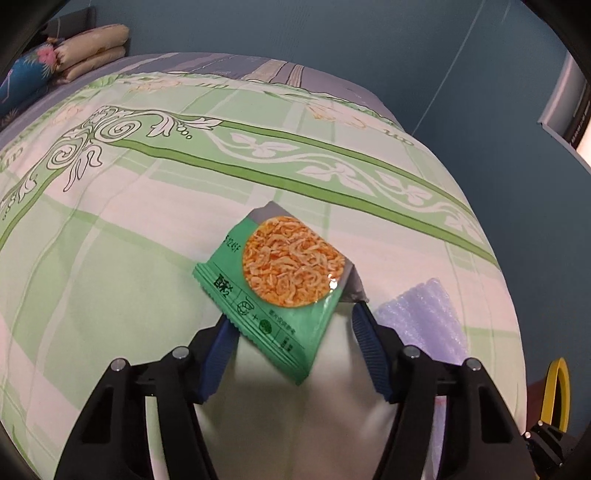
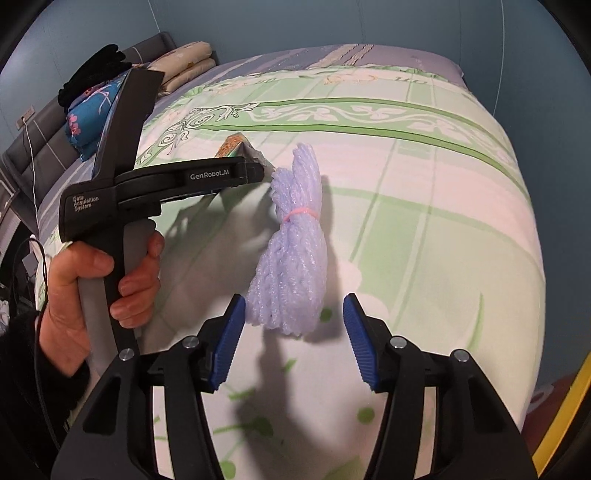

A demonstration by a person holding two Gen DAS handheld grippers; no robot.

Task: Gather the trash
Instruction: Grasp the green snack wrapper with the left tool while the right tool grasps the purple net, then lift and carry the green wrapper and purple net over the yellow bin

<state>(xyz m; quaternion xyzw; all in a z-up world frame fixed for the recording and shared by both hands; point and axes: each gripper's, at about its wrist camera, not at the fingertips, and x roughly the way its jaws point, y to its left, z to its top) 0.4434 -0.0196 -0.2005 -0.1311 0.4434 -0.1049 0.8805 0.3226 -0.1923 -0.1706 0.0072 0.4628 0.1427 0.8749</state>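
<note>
Green-and-white patterned bedding (image 1: 147,229) covered the bed against a blue wall (image 1: 332,33), with folded quilts (image 1: 92,48) stacked at its far corner. On it lay a green snack packet (image 1: 280,284) picturing dried shrimp, its near edge between the spread blue pads of the left gripper (image 1: 290,325), which pressed on nothing. Just beside it lay a lilac foam-net bundle (image 2: 291,254) tied with a pink band (image 2: 301,214), its near end between the right gripper (image 2: 293,306)'s parted fingers, left pad close beside it.
</note>
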